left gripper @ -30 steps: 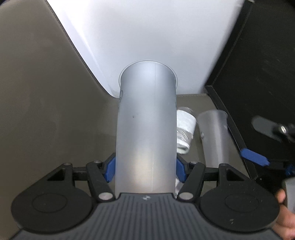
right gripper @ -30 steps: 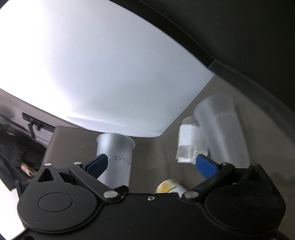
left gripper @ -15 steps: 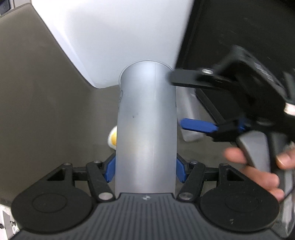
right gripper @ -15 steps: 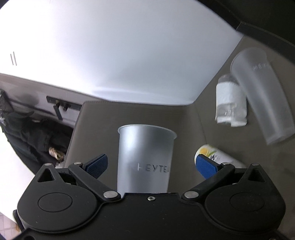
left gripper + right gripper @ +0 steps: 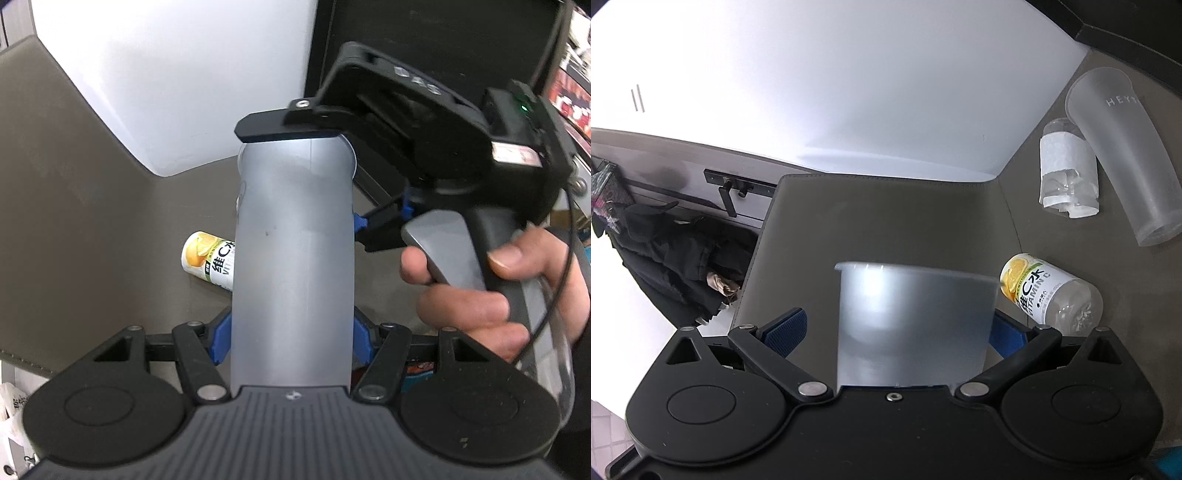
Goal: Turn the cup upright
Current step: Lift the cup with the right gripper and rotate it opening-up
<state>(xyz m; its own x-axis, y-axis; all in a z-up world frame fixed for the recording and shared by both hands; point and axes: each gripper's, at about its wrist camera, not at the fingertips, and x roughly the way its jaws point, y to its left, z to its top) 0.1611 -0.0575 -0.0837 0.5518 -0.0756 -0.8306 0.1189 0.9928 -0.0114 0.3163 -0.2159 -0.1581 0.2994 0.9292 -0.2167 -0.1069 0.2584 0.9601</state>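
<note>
Right tool [image 5: 897, 328] has closed in, pads apart; left tool [image 5: 291, 332] clamps one cup [image 5: 293, 266].

Left claw [image 5: 291, 341] clamped; right claw [image 5: 897, 328] (pads spread) alongside.

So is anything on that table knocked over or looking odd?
Yes. A frosted cup, a paper-wrapped bottle and a vitamin drink bottle all lie on their sides on the table. Nothing looks spilled.
</note>
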